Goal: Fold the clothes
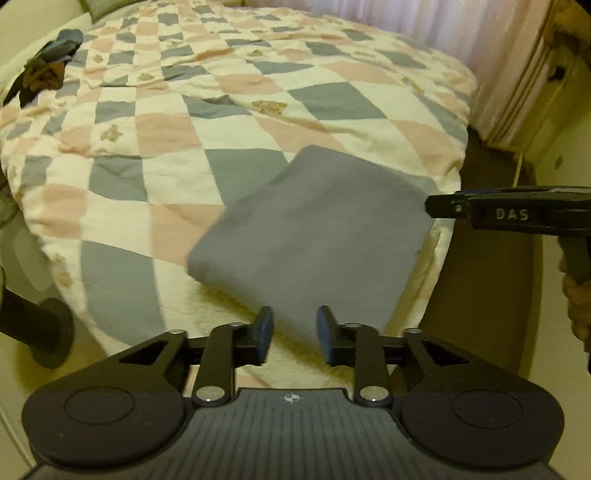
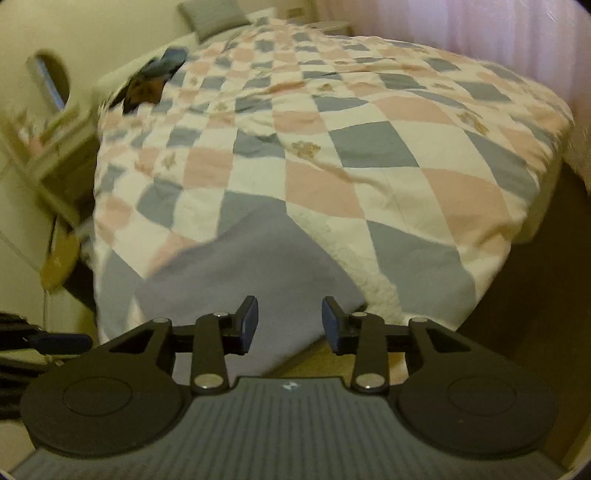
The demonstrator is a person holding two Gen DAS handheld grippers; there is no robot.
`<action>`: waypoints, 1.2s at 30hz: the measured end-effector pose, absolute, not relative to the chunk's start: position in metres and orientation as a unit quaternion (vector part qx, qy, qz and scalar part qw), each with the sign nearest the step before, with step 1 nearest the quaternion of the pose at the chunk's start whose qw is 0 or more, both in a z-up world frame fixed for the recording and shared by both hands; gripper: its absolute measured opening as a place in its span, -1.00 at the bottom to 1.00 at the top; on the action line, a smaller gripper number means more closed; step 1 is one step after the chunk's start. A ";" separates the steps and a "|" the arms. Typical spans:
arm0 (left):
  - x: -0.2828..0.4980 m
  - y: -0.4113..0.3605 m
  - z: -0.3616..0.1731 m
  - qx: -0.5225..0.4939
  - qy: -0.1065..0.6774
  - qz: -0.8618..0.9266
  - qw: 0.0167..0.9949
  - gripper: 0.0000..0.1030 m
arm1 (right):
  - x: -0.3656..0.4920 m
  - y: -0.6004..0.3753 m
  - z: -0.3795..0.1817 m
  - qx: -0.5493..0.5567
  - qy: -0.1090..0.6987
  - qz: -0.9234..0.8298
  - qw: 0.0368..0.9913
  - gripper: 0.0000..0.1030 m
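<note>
The bed [image 1: 258,92] fills most of both views. It is covered by a checked quilt [image 1: 166,155] in white, pink and grey-blue squares, some bearing small tan motifs; the quilt surface is creased in several places.

Pink curtains [image 1: 509,66] hang beyond the far side of the bed. A grey pillow [image 2: 214,16] lies at the head end.

The task item, a folded grey garment [image 1: 314,229], lies flat on the quilt at the near corner of the bed, just ahead of both tools. It forms a roughly rectangular packet with one corner pointing toward the middle of the bed. In the right wrist view the same garment [image 2: 266,266] extends to the bed edge; its outline there is blurred.

A heap of dark clothes [image 1: 48,62], blue and brown in part, sits at the far left edge of the bed, well apart from the folded garment.

The left tool [image 1: 294,332] hovers over the near edge of the garment with its jaws apart and nothing between them. The right tool [image 2: 290,325] is likewise spread, empty, above the garment's near edge. In the left wrist view the right tool [image 1: 443,207] appears side-on at the right margin, just beside the garment's right corner.
</note>
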State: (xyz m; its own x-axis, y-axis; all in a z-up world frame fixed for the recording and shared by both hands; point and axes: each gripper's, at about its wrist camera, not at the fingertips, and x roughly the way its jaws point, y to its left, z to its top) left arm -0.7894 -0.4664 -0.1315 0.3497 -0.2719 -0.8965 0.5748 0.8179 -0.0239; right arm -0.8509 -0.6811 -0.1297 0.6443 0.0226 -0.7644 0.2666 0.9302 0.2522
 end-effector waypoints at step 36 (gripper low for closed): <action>-0.815 -0.329 -0.035 0.240 0.417 -0.333 0.811 0.97 | -0.975 -0.462 -0.030 0.262 0.347 -0.326 0.839 0.98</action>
State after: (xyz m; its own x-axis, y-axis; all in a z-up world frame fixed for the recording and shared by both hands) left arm -0.8146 -0.3285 -0.0345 0.4293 -0.3404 -0.8365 0.7407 0.6627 0.1105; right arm -0.9753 -0.4624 -0.0299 0.5469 -0.3648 -0.7535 0.7292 0.6499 0.2146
